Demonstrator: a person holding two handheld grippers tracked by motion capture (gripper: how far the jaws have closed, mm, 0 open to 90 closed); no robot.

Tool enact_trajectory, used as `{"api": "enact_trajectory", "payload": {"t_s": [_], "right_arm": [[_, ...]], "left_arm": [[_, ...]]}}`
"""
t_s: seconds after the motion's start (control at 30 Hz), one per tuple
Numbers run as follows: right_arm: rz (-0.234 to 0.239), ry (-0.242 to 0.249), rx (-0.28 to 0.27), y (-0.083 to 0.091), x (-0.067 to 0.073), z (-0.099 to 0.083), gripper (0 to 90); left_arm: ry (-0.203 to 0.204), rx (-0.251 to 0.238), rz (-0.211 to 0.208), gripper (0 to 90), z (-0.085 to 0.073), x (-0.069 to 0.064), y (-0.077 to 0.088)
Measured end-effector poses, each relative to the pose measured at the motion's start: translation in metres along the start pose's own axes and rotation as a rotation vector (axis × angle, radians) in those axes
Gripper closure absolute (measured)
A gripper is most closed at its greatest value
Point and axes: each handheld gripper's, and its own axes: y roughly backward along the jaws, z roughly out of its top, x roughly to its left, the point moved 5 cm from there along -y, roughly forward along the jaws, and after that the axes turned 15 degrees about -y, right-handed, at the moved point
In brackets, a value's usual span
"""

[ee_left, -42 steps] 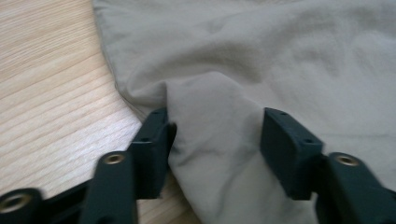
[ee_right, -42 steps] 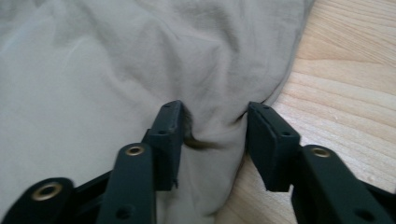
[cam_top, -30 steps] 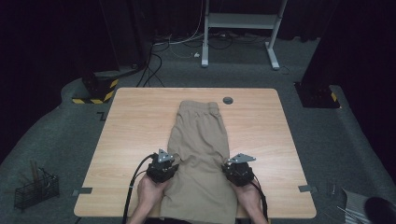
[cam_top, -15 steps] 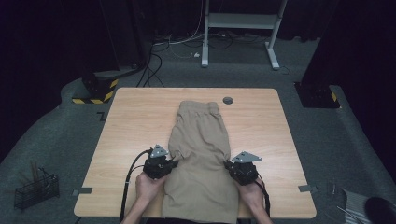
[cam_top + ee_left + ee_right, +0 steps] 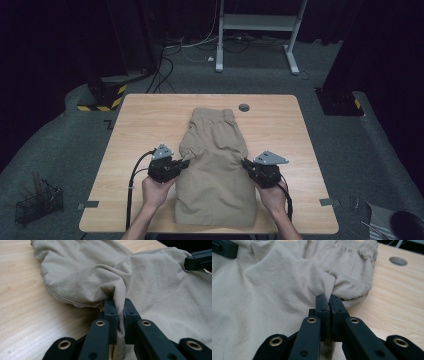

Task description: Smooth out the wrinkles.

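Beige cotton shorts (image 5: 216, 170) lie lengthwise down the middle of the light wooden bench (image 5: 135, 130), elastic waistband at the far end near the round grey cable grommet (image 5: 244, 107), hem at the near edge. Left gripper (image 5: 184, 163) has just closed its fingers (image 5: 111, 310) and is pinching a fold of the shorts' left edge; cloth is clamped between the pads and pulled up off the wood. Right gripper (image 5: 246, 164) has likewise just closed, its fingers (image 5: 322, 305) clamped on a fold of the right edge. Both pinch points sit about mid-length, opposite each other. Fabric between them is tented, the rest flat.
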Motion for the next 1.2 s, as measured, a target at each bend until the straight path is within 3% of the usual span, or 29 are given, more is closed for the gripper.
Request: {"api": "enact_trajectory", "payload": {"t_s": [0.57, 0.9, 1.2], "right_arm": [[-0.006, 0.069, -0.070, 0.019, 0.004, 0.029, 86.9], [-0.015, 0.096, -0.111, 0.028, 0.005, 0.057, 86.9], [0.007, 0.108, -0.145, 0.047, 0.015, 0.049, 86.9]], "left_arm": [[-0.057, -0.039, 0.018, 84.9, 0.029, 0.003, 0.013], [-0.087, -0.067, 0.033, 85.0, 0.055, 0.012, 0.022], [-0.105, -0.095, 0.022, 85.0, 0.055, -0.003, 0.040]]}}
